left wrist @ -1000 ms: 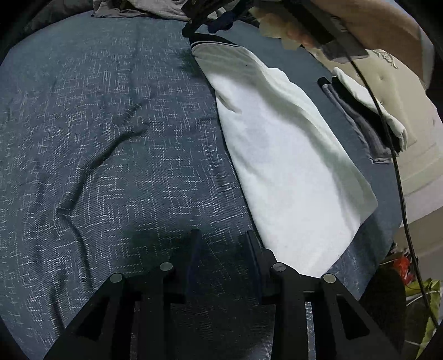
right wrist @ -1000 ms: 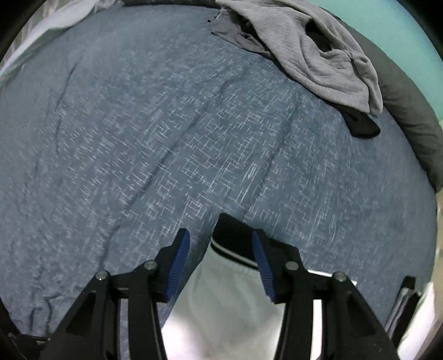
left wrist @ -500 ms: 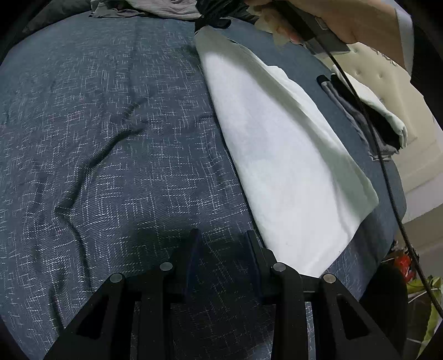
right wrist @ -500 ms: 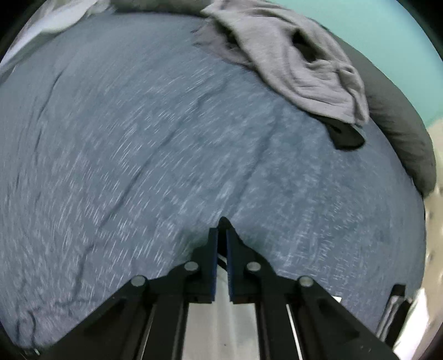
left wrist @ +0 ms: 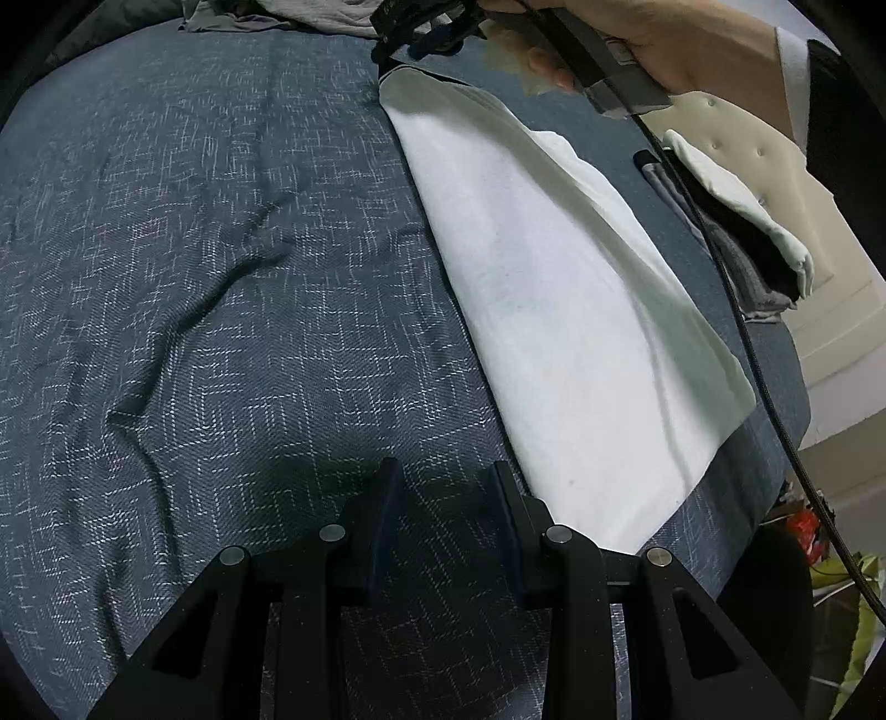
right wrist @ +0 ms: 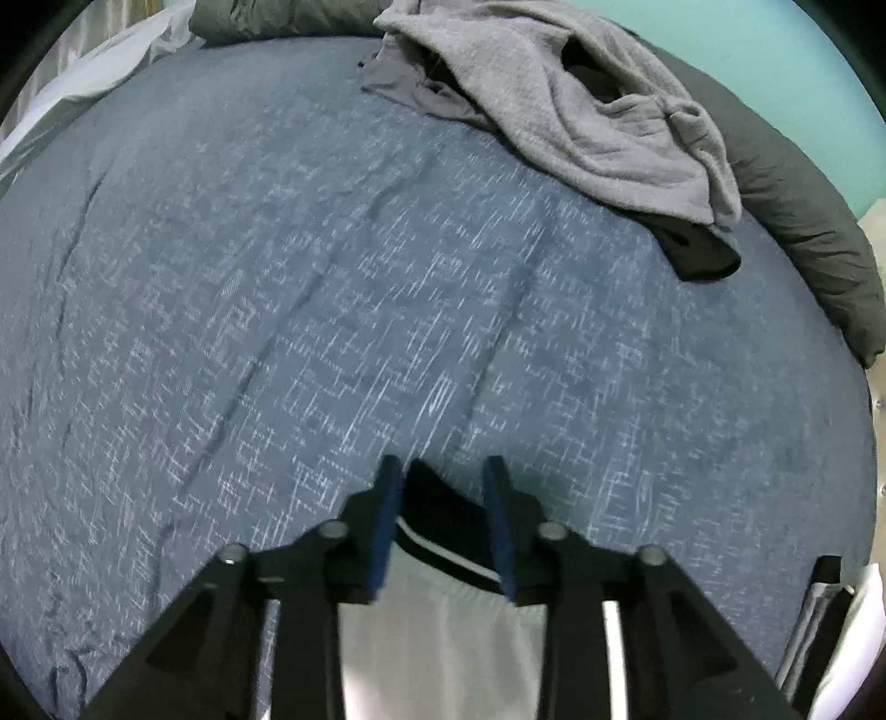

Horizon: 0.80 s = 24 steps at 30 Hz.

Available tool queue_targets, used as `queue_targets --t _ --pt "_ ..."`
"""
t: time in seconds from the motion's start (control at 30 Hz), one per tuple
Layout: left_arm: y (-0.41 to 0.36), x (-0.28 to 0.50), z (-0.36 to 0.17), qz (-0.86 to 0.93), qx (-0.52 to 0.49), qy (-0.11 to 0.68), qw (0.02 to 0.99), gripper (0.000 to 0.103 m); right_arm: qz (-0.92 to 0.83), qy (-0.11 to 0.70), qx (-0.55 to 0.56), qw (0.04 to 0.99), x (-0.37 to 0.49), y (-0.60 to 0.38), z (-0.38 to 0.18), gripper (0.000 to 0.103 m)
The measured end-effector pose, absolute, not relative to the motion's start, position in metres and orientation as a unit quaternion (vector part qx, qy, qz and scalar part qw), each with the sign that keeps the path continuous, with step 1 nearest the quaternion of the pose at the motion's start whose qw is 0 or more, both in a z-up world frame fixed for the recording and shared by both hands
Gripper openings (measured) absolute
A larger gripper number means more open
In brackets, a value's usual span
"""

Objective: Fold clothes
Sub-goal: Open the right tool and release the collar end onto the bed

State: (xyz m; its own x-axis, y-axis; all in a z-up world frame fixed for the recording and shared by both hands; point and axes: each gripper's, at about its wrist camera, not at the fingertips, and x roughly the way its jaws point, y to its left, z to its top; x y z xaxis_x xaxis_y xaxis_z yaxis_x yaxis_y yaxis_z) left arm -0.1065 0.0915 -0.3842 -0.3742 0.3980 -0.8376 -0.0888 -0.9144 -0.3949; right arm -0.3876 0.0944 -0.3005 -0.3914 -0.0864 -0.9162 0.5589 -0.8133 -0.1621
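Note:
A white garment (left wrist: 554,288) lies folded in a long strip on the blue patterned bedspread (left wrist: 221,277). A person's hand holds my right gripper (left wrist: 426,39) at the strip's far end, over the dark collar. In the right wrist view the right gripper (right wrist: 443,471) has its jaws opening. The dark collar (right wrist: 437,498) lies between the blue pads without being pressed, and the white cloth (right wrist: 443,626) runs back under the gripper. My left gripper (left wrist: 444,471) stands open over bare bedspread, just left of the garment's near corner, with nothing between its fingers.
A loose pile of grey clothes (right wrist: 581,111) lies at the far side of the bed beside a dark pillow (right wrist: 803,221). A small stack of folded clothes (left wrist: 736,221) sits at the right bed edge by a cream headboard (left wrist: 736,144). A black cable (left wrist: 747,343) hangs across the right.
The right gripper was shut on the collar half a second ago and now stands apart again. The garment's far end lies straighter than before. The left gripper has not moved.

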Motion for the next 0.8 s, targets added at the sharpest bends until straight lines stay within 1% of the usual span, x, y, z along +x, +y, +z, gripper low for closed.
queue_targets --t 0.07,0.2,0.33,0.43,0.6,0.8 --pt "0.092 -0.108 -0.384 0.817 -0.539 -0.143 0.148 0.035 -0.807 0.214 0.512 0.202 -0.387 0.1 -0.293 0.047" --pt "0.092 -0.107 -0.383 0.818 -0.539 -0.14 0.146 0.035 -0.808 0.195 0.515 0.21 -0.379 0.115 -0.273 0.047" --pt "0.095 -0.106 -0.381 0.819 -0.538 -0.14 0.144 0.035 -0.817 0.153 0.514 0.211 -0.372 0.145 -0.254 0.047" --pt "0.093 -0.106 -0.378 0.819 -0.536 -0.146 0.143 0.035 -0.823 0.119 0.512 0.213 -0.351 0.173 -0.236 0.047" --pt "0.091 -0.102 -0.377 0.816 -0.536 -0.161 0.144 0.038 -0.826 0.063 0.522 0.205 -0.32 0.23 -0.225 0.047" --pt "0.099 -0.097 -0.371 0.815 -0.535 -0.164 0.15 0.04 -0.825 0.024 0.529 0.197 -0.269 0.289 -0.225 0.047"
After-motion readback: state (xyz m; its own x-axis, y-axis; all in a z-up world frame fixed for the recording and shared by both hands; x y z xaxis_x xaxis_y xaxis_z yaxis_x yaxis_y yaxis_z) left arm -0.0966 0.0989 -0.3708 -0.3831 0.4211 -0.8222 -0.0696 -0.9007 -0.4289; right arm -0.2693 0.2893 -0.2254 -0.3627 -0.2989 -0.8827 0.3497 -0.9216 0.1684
